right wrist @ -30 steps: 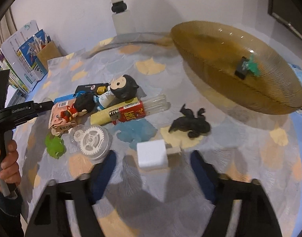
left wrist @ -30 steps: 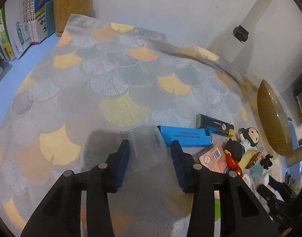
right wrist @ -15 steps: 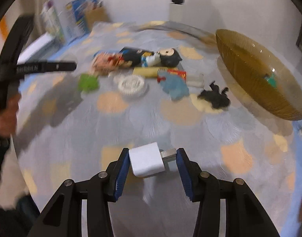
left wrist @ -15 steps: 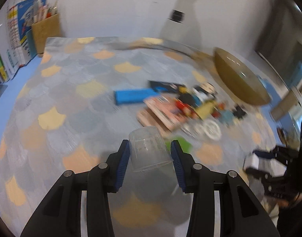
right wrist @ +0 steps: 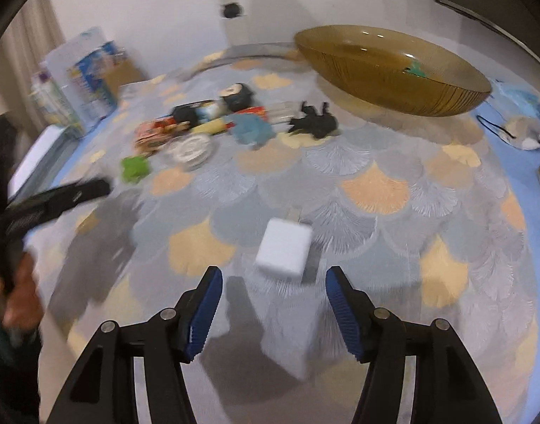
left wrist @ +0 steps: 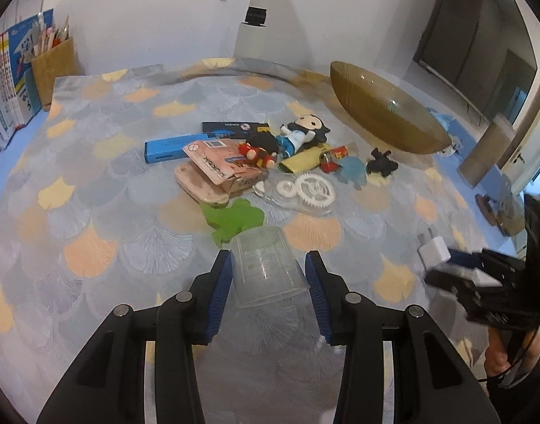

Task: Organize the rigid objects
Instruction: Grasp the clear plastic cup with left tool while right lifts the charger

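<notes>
**Desk:** Released moments after being pinched, the white charger (right wrist: pixel 284 247) now lies on the patterned cloth (right wrist: pixel 375 190) just ahead of the right tongs (right wrist: pixel 273 312). Their jaws are opening and nothing sits between the pads. And the other hand?

**Field:** Left tongs (left wrist: pixel 268 291) are clamped on a clear plastic cup (left wrist: pixel 266 265), carried mouth toward the camera, clear of the bench; the toy pile has swung back into its view.

**Desk:** What makes this step go well?

**Field:** My reading: finish letting go, draw the right tongs straight back so a pad does not clip the charger, and keep the cup level with a steady squeeze, since thin plastic may flex or slip.

**Desk:** Surroundings?

**Field:** A cluster well beyond the charger: green frog toy (left wrist: pixel 234 217), white gears (left wrist: pixel 308 190), pink packet (left wrist: pixel 217 162), blue case (left wrist: pixel 171 146), a doll (left wrist: pixel 303 130), a black figure (left wrist: pixel 381 164). An amber glass bowl (right wrist: pixel 393 70) stands at the far right with a small green piece inside.

**Desk:** Obstacles?

**Field:** Little near the charger. The frog lies just ahead of the cup, and the two tongs work close together.
</notes>
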